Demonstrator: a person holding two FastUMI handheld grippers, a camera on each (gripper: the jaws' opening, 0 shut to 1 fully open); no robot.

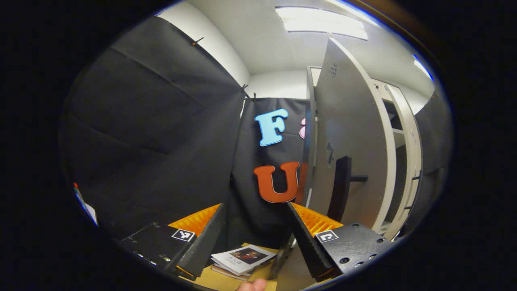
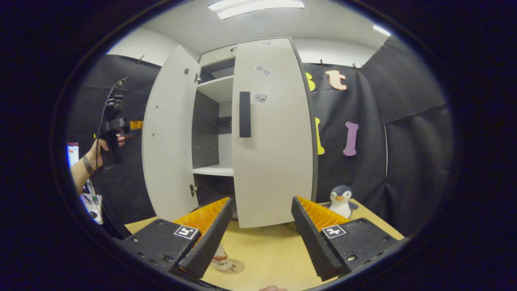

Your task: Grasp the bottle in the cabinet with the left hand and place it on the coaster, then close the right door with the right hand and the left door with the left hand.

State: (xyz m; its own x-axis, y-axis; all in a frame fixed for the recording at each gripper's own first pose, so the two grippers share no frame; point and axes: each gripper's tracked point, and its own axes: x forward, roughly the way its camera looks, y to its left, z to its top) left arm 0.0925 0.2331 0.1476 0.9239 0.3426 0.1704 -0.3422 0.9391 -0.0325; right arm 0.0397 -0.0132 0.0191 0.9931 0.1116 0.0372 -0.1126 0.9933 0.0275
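Note:
In the right gripper view the white cabinet (image 2: 214,121) stands on the wooden table (image 2: 266,250). Its left door (image 2: 169,141) is swung wide open. The right door (image 2: 274,133), with a black handle (image 2: 244,114), covers the right half and looks slightly ajar. The bottle (image 2: 221,260) stands on the round coaster (image 2: 237,266), mostly hidden behind my right gripper's left finger. My right gripper (image 2: 262,238) is open and holds nothing. A hand holds my left gripper (image 2: 131,125) left of the open door. In the left gripper view my left gripper (image 1: 258,238) is open, facing the left door's outer face (image 1: 347,133) and its handle (image 1: 339,190).
A penguin plush (image 2: 341,200) sits on the table right of the cabinet. A small stack of books (image 1: 242,258) lies on the table below my left gripper. The cabinet shelves (image 2: 214,169) that show are bare. Black cloth walls close in the booth.

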